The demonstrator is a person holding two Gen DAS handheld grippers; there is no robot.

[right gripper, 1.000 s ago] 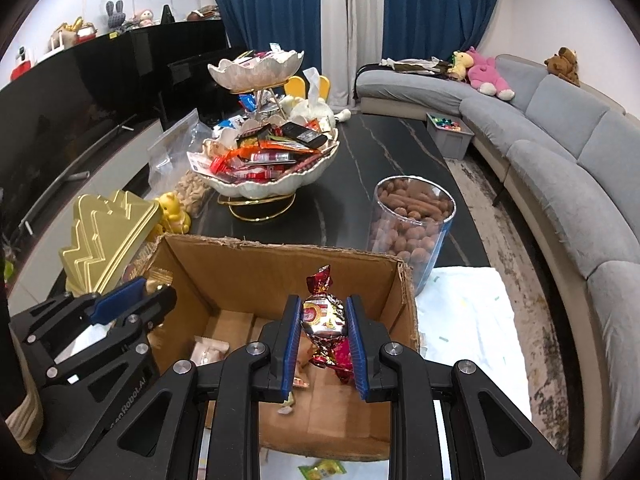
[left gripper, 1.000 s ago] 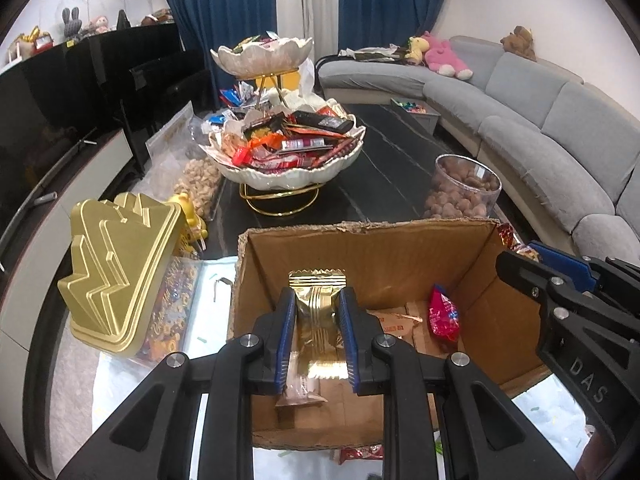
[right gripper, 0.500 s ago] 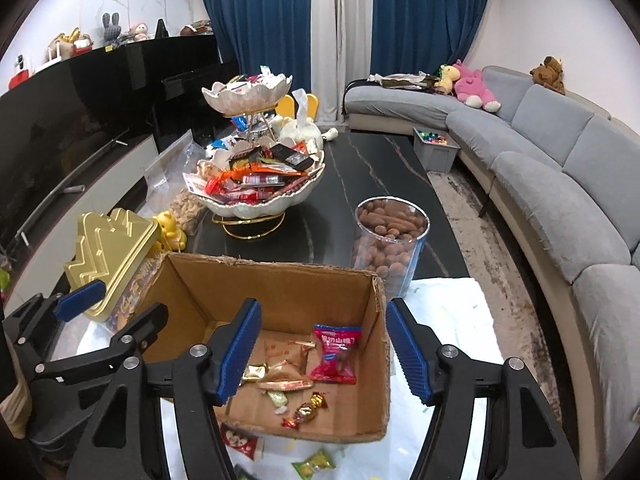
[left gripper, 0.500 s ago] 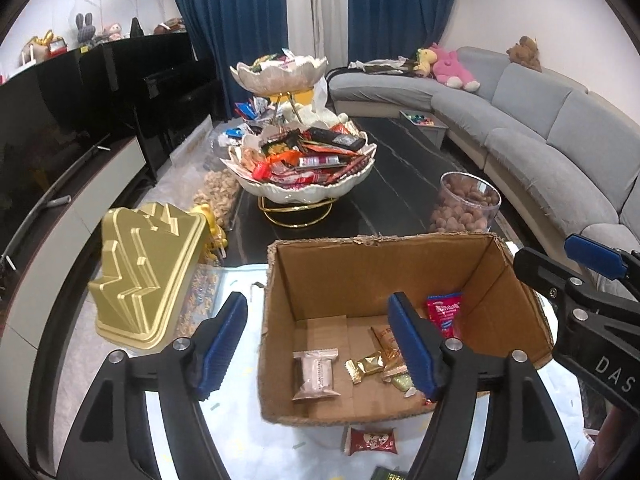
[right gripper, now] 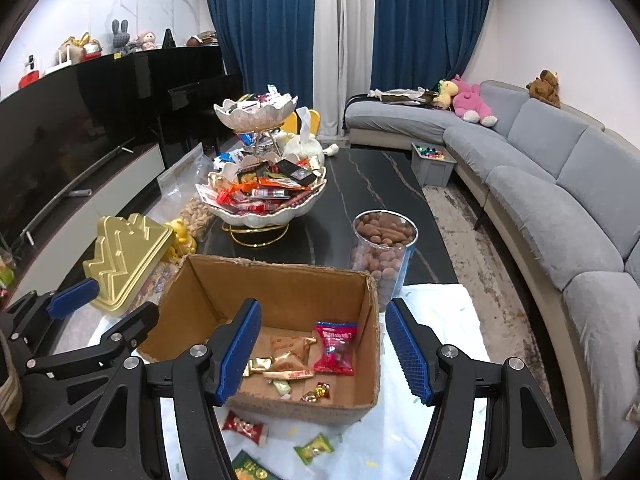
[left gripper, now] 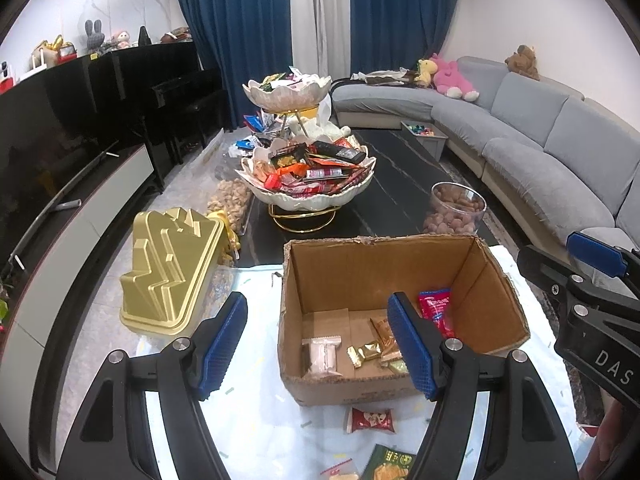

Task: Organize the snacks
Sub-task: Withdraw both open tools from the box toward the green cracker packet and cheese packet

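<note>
Since a second ago, both snacks released: gold wrapper gone from the left gripper [left gripper: 320, 344], red-and-gold sweet gone from the right gripper [right gripper: 324, 352], both sets of jaws opened wide and now empty, both pulled up and back from the cardboard box [left gripper: 400, 276]. From the left, seen from the left wrist: gold stepped tin [left gripper: 168, 272] beyond and outside the left blue finger pad [left gripper: 222, 344]; between the pads, the open box with a clear packet [left gripper: 322, 356], small gold sweets [left gripper: 366, 352] and an orange packet on its floor; red packet [left gripper: 436, 304] just past the right pad; right gripper's black frame at the far right edge. Below the fingertips, on the white cloth in front of the box, loose snacks not yet gathered: red-and-white packet [left gripper: 370, 420], green packet [left gripper: 390, 462]. Farther ahead, two-tier shell bowl [right gripper: 260, 200] heaped with bars, and clear jar of brown nuts [right gripper: 382, 252] beside the box's right corner. Likely next: reaching down for the loose packets. Risks, as judgement: thin slippery wrappers sliding off the cloth instead of being pinched; cloth bunching between pads; two grippers close together colliding over the box; box nudged toward the nut jar.
</note>
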